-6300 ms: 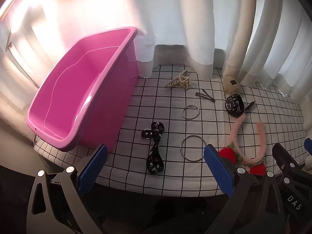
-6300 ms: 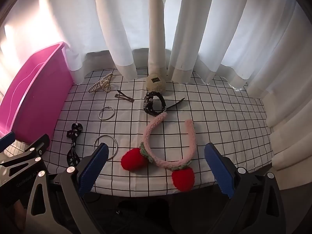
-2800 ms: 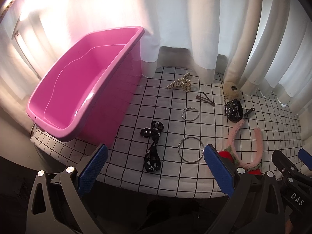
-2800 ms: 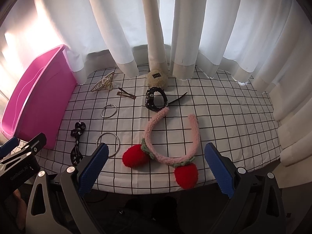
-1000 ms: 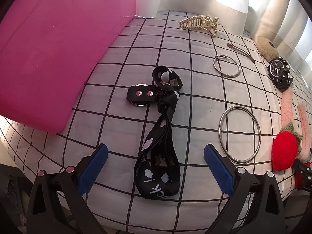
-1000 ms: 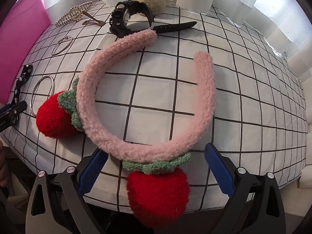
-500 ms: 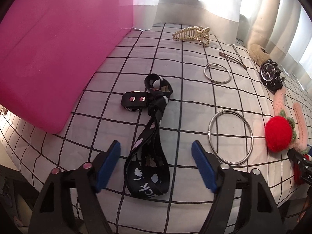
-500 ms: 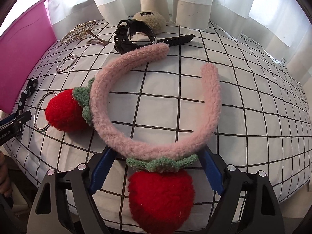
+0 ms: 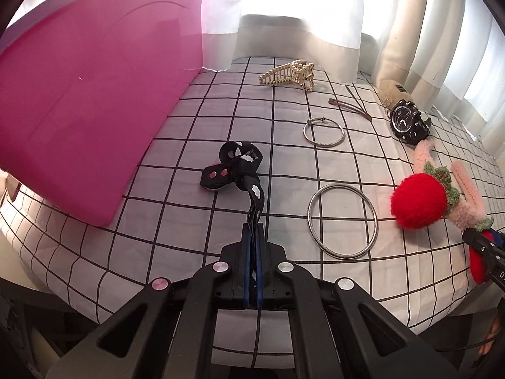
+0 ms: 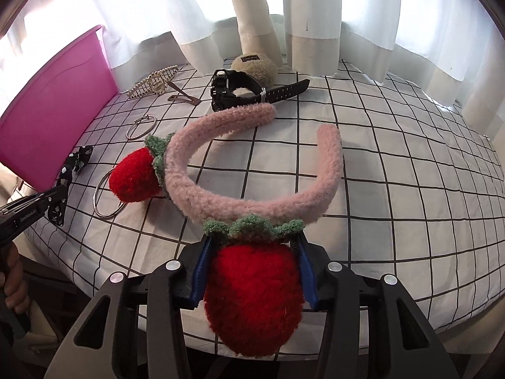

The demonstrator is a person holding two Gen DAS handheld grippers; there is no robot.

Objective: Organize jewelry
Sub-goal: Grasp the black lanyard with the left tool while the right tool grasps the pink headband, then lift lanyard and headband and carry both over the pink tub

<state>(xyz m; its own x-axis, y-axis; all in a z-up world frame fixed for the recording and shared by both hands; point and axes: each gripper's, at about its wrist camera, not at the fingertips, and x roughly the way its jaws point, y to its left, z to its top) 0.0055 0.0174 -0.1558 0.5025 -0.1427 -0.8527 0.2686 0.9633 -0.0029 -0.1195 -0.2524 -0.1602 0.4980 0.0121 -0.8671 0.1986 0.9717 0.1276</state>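
Blue pads are pressing together at the bottom centre of the left wrist view: the left gripper (image 9: 252,246) has just been closing, and its jaws are now pinching the near end of the black printed strap (image 9: 243,170), which a second ago was lying loose between wide-spread fingers. The strap's far end with its snap tab is trailing on the checked cloth (image 9: 394,284), towards the middle of the frame.

At the bottom centre of the right wrist view, the right gripper (image 10: 252,265) has likewise just been closing, and its pads are squeezing the red strawberry pom-pom at the near end of the pink fuzzy headband (image 10: 221,202). The band's arc is tilting up off the cloth, so both pieces seem to be getting lifted, probably towards the pink bin (image 9: 88,94) filling the upper left of the left view.

Further back in the left view, the large metal ring (image 9: 342,221) is lying right of centre, with the smaller hoop (image 9: 323,132) beyond it. Farther up are sitting the brown hair clip (image 9: 348,109), the black watch (image 9: 408,123) at the right and the gold claw clip (image 9: 290,74) near the white curtain (image 9: 300,6). None of these is in the bin yet.
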